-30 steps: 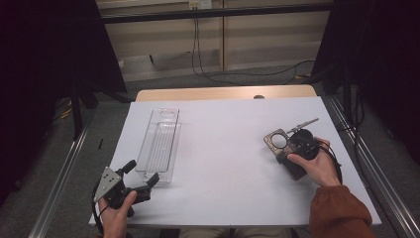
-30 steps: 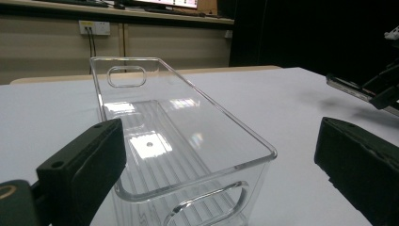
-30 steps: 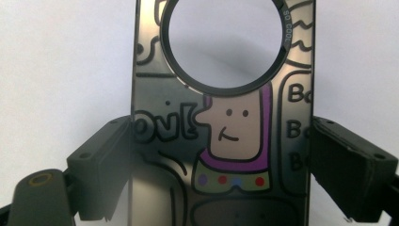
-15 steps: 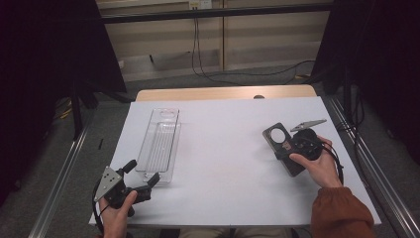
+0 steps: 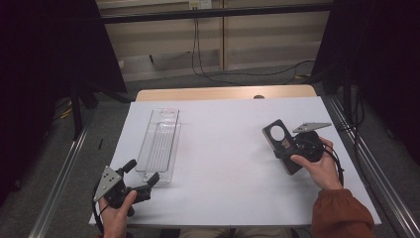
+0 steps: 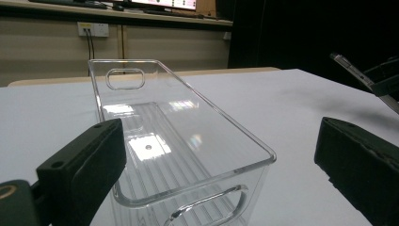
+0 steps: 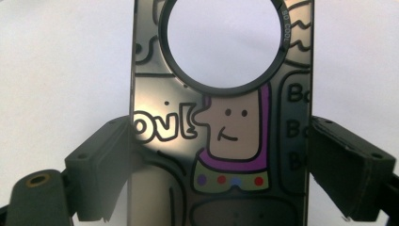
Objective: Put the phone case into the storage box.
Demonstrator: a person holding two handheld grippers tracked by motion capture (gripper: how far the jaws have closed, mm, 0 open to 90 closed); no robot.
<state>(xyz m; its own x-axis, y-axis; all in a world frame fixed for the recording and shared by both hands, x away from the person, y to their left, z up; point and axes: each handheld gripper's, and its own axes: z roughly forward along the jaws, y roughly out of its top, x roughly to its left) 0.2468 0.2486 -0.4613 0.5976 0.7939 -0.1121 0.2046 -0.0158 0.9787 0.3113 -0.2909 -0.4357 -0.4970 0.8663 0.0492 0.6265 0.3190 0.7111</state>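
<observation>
A dark phone case (image 5: 288,164) with a round camera hole and a cartoon print is held over the right side of the white table (image 5: 223,153). My right gripper (image 5: 292,147) is shut on it. In the right gripper view the case (image 7: 235,141) stands between the two jaws, which press on its long edges, and my right gripper (image 7: 219,141) looks along its printed face. A clear plastic tray (image 5: 149,144) lies lengthwise at the left. My left gripper (image 5: 142,171) stands open just in front of the tray's near end (image 6: 221,109), with nothing between its fingers (image 6: 84,165).
Metal rails run along both sides of the table. A wooden strip (image 5: 223,93) borders its far edge, with cables and a wall panel behind. Bare white surface lies between the tray and the case.
The right gripper has turned the phone case, so its dark face with the hole now shows instead of its lighter side. The left gripper and the tray have stayed put.
</observation>
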